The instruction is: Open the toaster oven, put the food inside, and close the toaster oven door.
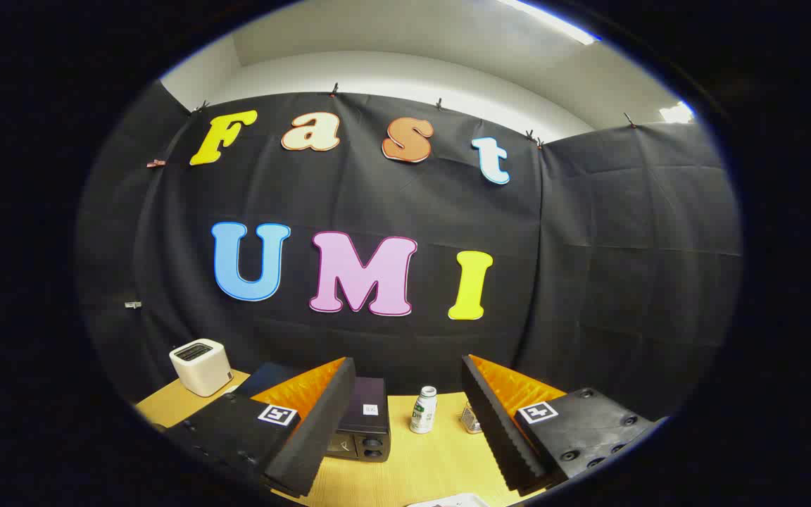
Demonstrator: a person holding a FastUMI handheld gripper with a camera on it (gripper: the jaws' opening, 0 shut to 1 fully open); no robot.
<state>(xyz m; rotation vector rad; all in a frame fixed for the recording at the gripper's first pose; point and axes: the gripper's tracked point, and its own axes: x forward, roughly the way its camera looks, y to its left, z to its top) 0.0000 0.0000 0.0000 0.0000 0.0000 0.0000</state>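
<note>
Claw (405, 422) spread, empty — toaster oven (363, 422) beyond left finger, door closed; approach low, hook door's top edge squarely.

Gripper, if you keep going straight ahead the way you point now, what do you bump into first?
Probably the small white bottle, standing on the wooden table just beyond the open gripper. Depth is unclear; the gripper may pass above it to the black cloth wall.
</note>
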